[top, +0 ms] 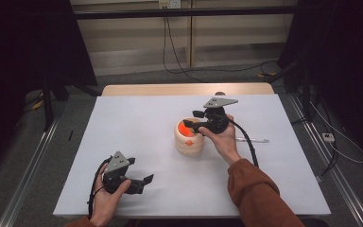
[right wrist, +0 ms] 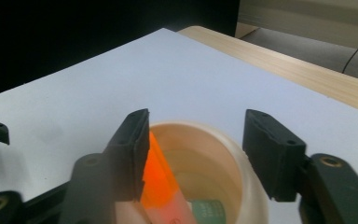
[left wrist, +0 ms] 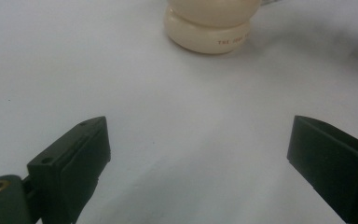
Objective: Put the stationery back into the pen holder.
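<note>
White table (top: 137,127): cream cup (top: 189,140) holds orange stick (right wrist: 161,179).

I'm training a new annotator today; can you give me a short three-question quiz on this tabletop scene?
1. True or false: the right gripper is poised over the mouth of the cream holder.
2. What lies in the holder against the right gripper's jaw? A) an orange marker B) a spoon C) a coin
3. In a word or two, what lies between the jaws of the left gripper?

Key
1. True: in the right gripper view its jaws stand apart over the holder's rim.
2. A: the orange marker leans inside the holder, beside one jaw, and is not clamped.
3. Nothing: the jaws stand wide apart over the bare white table.
</note>
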